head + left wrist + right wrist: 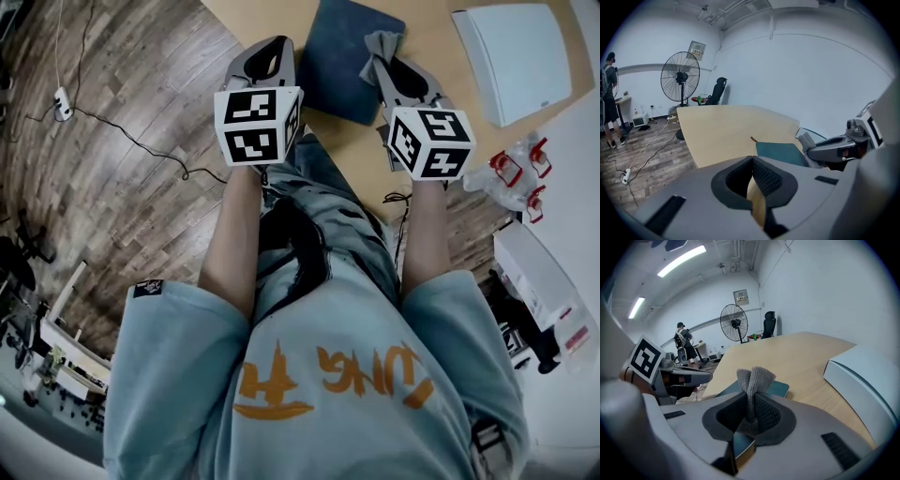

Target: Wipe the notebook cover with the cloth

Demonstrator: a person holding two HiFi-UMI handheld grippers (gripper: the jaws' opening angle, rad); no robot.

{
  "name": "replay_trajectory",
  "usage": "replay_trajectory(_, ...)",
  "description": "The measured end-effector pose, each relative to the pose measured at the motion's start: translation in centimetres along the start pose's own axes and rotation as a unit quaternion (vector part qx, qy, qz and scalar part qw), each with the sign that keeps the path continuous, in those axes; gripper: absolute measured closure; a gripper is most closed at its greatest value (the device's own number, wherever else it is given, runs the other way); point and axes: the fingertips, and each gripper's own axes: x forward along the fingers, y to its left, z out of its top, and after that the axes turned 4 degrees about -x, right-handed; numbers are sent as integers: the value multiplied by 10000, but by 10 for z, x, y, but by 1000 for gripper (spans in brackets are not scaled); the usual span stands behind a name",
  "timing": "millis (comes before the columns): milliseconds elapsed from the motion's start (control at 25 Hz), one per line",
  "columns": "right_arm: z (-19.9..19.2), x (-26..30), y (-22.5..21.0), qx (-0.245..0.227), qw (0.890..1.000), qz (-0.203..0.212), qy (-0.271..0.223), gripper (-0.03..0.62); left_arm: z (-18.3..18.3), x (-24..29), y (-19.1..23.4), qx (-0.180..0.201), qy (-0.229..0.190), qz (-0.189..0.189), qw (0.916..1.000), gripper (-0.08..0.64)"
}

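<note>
A dark blue notebook (pixel 349 58) lies flat near the front edge of the wooden table (pixel 427 37). My right gripper (pixel 382 45) is shut on a grey knitted cloth (pixel 753 378), which sticks up from between the jaws. It hovers at the notebook's right edge, and the notebook (pixel 777 389) shows just behind the cloth. My left gripper (pixel 277 45) is at the notebook's left side, over the table's edge. Its jaws meet with nothing between them (pixel 753 159). From there the notebook (pixel 782 153) appears ahead to the right.
A white box (pixel 516 58) lies on the table right of the notebook. A clear bag with red parts (pixel 514 173) sits lower right. On the wood floor lie a cable and power strip (pixel 63 101). A fan (pixel 680 77), a chair (pixel 720 89) and a standing person (pixel 608 98) are far off.
</note>
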Motion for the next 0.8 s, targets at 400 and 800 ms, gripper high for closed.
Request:
replay_trajectory(400, 37, 47, -26, -221, 9995, -222, 94, 543, 16, 30, -2, 130, 126, -216, 9996, 543)
replay_trajectory(800, 42, 79, -41, -653, 9951, -359, 642, 543, 28, 43, 5, 107, 172, -217, 9996, 543)
